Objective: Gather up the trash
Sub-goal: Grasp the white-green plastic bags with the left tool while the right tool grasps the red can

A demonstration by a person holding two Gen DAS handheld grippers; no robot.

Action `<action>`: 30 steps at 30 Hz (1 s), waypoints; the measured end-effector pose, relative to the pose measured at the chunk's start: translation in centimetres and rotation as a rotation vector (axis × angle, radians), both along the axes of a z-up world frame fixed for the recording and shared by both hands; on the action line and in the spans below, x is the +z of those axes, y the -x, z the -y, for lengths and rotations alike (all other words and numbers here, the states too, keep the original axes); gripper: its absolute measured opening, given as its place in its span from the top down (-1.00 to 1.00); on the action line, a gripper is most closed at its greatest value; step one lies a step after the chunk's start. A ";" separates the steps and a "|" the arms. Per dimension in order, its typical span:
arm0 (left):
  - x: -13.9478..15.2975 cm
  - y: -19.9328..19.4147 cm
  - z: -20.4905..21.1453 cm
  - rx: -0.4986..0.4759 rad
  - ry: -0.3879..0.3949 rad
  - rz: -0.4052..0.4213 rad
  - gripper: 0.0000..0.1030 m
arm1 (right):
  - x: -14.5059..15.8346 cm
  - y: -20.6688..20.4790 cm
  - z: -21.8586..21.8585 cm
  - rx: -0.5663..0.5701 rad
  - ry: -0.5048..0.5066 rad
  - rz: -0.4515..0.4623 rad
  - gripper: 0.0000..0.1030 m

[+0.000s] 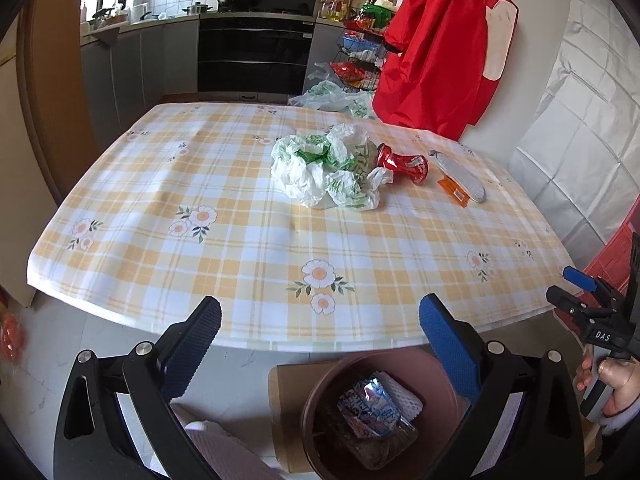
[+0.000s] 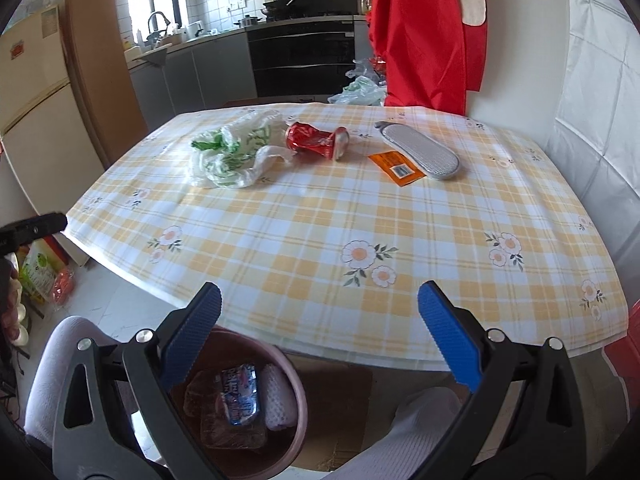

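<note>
My left gripper is spread wide with nothing between its blue pads, hanging off the near edge of the bench; my right gripper is spread just as wide and just as bare, also short of that edge. Below me on the floor sits a brown bin on a piece of cardboard, partly tucked under the bench, and inside it I see a blue-and-white wrapper lying against a white foam net, with some clear plastic underneath. My knees in light trousers flank the bin in the right wrist view. The bench wears a yellow plaid cloth with flowers, and its near half holds none of the trash. Toward the far side lies a crumpled white-and-green bag, and touching its right end is a crushed red can on its side. Just right of the can, apart from it, is an orange packet with a barcode, its far edge tucked under a grey oval pad. Beyond the bench a red garment hangs by the wall, another white-and-green bag lies just past the far edge, and a black oven stands at the back.
</note>
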State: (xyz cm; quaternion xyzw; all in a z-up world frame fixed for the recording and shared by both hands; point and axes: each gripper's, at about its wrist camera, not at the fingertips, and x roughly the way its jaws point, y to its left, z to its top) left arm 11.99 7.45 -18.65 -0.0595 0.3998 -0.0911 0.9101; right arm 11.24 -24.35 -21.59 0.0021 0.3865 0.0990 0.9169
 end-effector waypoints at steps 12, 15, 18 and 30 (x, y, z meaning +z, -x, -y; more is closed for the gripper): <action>-3.4 -15.7 3.0 -0.002 0.009 -0.019 -0.88 | -2.3 -7.9 1.9 -0.067 0.022 -0.010 -0.88; -5.6 -19.2 3.1 0.000 0.035 -0.067 -0.89 | -3.0 -10.2 2.0 -0.051 0.020 -0.025 -0.87; -7.6 -22.4 2.3 0.053 0.133 -0.122 -0.88 | -3.5 -12.8 2.0 -0.037 0.021 -0.040 -0.86; -10.9 -25.8 5.0 -0.021 0.038 -0.149 -0.34 | -3.7 -22.5 0.4 0.030 0.029 -0.014 -0.52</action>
